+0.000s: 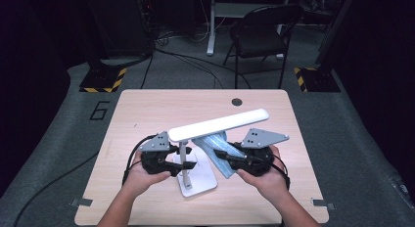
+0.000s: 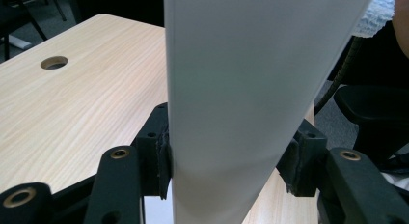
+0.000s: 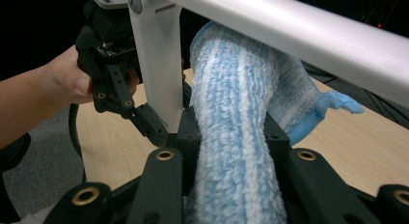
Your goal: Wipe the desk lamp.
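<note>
White desk lamp (image 1: 195, 153) stands mid-table (image 1: 147, 109). Left gripper (image 1: 183, 166) jaws straddle its upright, left pad touching, right pad just off: probably steadying. Right gripper (image 1: 222, 158) jaws clenched on blue cloth (image 1: 215, 146) under lamp head, likely for wiping.

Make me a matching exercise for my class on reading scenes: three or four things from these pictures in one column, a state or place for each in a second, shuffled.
Things:
1. lamp
2. cloth
3. chair
4. hole

States or places:
A. clamped in the right gripper
B. on the floor beyond the table
C. in the tabletop near its far edge
D. stands on its white base, stem between the left gripper's jaws

Pairs: 1-D, 2-A, 3-B, 4-C
</note>
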The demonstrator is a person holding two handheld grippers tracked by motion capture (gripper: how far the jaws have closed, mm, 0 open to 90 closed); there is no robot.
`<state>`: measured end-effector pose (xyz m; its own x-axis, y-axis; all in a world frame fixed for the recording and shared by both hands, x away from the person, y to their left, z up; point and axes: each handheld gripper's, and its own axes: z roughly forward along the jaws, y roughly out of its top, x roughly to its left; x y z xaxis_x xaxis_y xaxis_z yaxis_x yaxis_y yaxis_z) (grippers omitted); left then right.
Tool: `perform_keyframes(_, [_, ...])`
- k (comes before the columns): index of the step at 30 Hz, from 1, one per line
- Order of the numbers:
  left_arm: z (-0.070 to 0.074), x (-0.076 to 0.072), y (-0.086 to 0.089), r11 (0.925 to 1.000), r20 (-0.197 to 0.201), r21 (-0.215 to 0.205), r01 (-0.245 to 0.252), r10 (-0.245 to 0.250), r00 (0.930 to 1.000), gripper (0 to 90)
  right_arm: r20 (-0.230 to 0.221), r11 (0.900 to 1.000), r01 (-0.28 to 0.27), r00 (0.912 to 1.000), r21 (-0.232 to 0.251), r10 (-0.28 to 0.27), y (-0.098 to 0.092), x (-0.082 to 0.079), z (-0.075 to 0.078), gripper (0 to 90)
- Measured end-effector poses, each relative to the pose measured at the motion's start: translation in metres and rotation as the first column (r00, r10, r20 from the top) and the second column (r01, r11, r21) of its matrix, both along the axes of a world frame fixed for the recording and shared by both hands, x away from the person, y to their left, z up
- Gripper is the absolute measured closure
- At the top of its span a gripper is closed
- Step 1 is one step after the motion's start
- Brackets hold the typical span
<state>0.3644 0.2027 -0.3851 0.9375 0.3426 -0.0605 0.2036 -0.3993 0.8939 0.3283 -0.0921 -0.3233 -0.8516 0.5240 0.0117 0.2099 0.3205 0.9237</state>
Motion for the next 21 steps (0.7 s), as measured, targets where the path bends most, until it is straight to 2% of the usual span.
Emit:
perform_keyframes(6, [-0.010,0.001,0.001,0.9998,-0.007,-0.004,-0.017,0.017,0.9998,46.7,0.006,1.000,-0.017,0.9998,-0.003,0.017,-0.001,-0.004,-0.005,69.0])
perform_keyframes(8, [-0.013,0.002,0.001,1.0000,-0.021,-0.008,-0.003,0.003,0.9998,49.1,-0.003,1.000,-0.021,0.9998,-0.003,0.021,0.000,-0.003,-0.008,69.0])
perform_keyframes(11, [-0.013,0.001,0.001,1.0000,-0.014,-0.005,-0.004,0.004,0.9999,50.2,-0.008,1.000,-0.028,0.9996,-0.009,0.028,0.001,-0.003,-0.010,69.0])
perform_keyframes(21, [-0.012,0.001,0.000,1.0000,-0.008,0.002,-0.008,0.008,0.9999,50.6,0.000,0.995,-0.100,0.9949,0.008,0.100,-0.006,-0.013,0.008,69.0])
